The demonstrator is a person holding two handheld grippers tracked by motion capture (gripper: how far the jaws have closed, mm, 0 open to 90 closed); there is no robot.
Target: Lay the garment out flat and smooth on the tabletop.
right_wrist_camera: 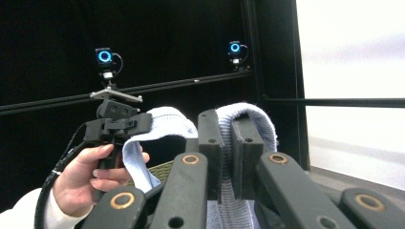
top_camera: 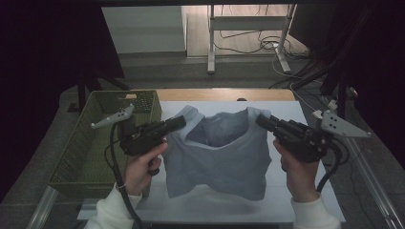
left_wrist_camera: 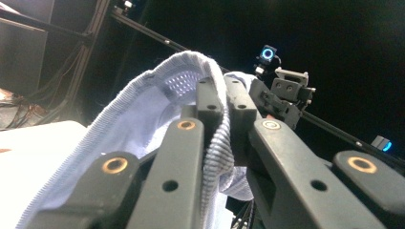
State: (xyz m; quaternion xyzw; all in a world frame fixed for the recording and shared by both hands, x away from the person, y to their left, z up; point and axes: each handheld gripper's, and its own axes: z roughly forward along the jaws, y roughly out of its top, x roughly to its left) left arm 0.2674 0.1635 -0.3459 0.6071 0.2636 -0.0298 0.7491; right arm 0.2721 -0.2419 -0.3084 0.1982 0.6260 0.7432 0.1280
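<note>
table (top_camera: pixel 286 205): white top, with a green basket (top_camera: pixel 76 157) standing at its left edge. shirt (top_camera: pixel 219 157): pale blue knit, held up by its two shoulders over the middle of the table, the lower hem resting on the top and the neck sagging open between the grippers. left gripper (top_camera: pixel 180 122) and right gripper (top_camera: pixel 261 121): each one is clamped tight on a shoulder, ribbed cloth pinched between the black jaws, a hand under each.
</note>
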